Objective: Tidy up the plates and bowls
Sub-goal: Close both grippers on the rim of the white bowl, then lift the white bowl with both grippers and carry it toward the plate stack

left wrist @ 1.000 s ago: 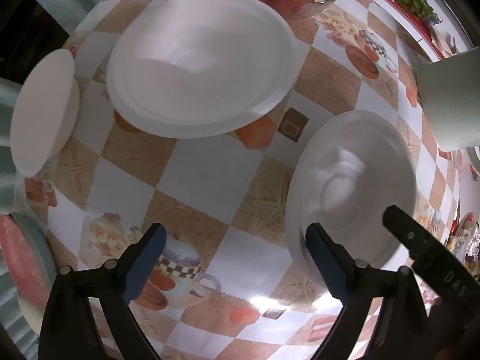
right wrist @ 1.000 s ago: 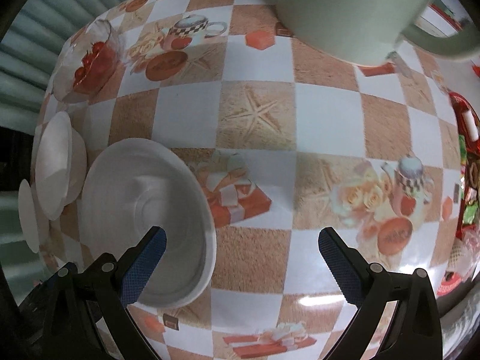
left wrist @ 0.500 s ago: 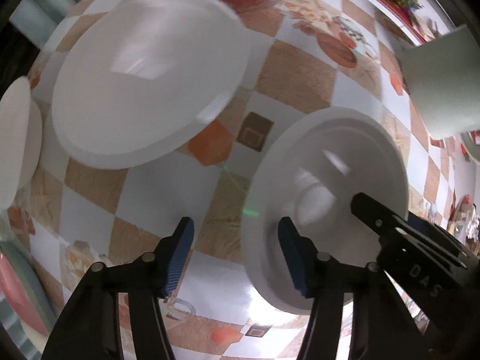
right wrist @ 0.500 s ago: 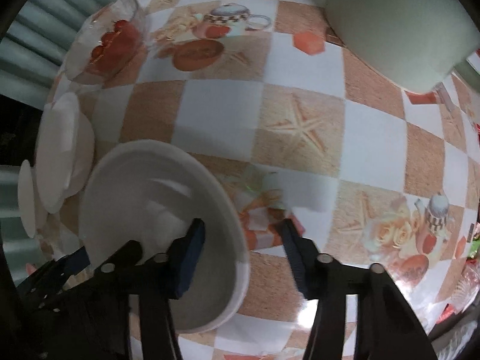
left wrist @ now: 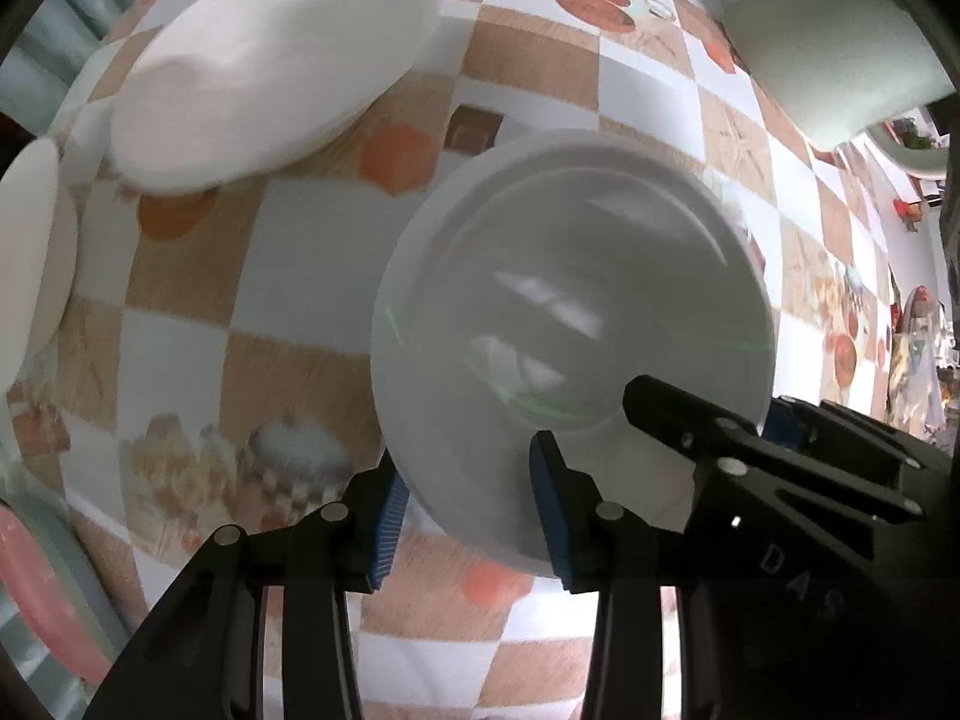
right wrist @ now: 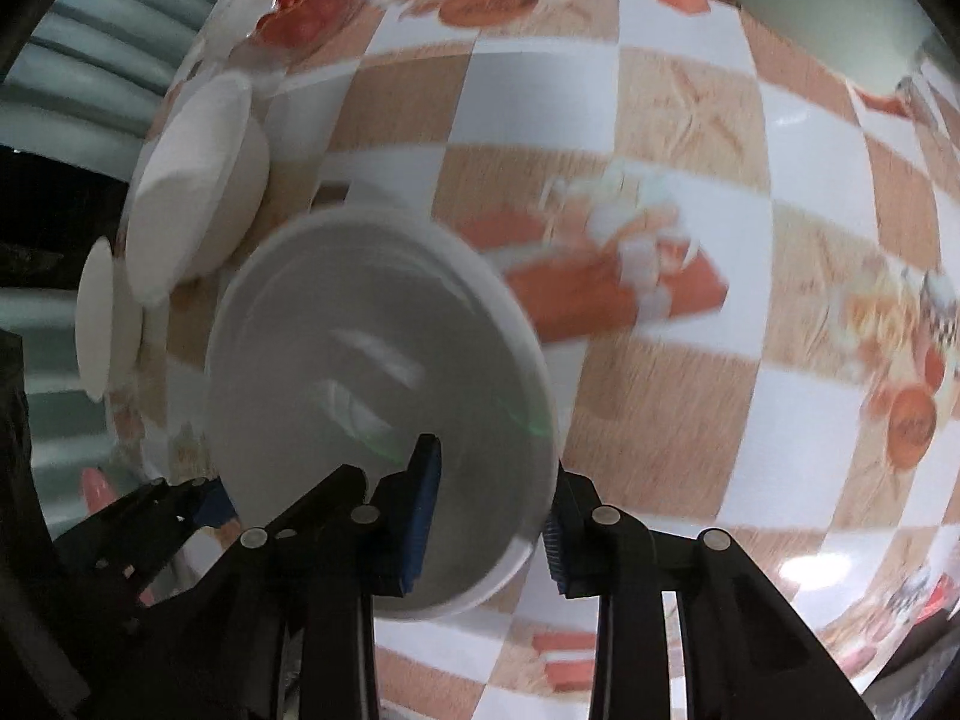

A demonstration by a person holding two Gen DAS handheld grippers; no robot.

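1. Left gripper (left wrist: 465,519) clamped across near rim of the white bowl (left wrist: 570,324): one pad outside the wall, one inside.
2. Right gripper (right wrist: 489,519) clamped on the same bowl (right wrist: 378,396) at another rim section, again one pad inside, one out. Visible in left view as black body (left wrist: 762,468) at bowl's right edge.
3. Bowl sits between both tools, over the checked tablecloth (left wrist: 288,276). Lifted or touching the cloth: cannot tell, too much blur.
4. Large white plate (left wrist: 270,72) further back and left, well apart from bowl; smaller white dish (left wrist: 33,252) at far left edge.
5. Glass bowl of tomatoes (right wrist: 300,18) at the back, pale mug (left wrist: 840,42) far right.
6. Risks, as judgement only:
   - Two grips on one rigid rim: any mismatch in hand motion twists the bowl, could pop a pad off the glossy wall.
   - Thin rim bite, smooth glaze: slip likely if tilted steeply.
   - Swinging toward the plate too low could clip its raised edge.
   - Dropping from height onto plate or dish: chip risk.
   - Mug close to right-side travel path: possible knock.
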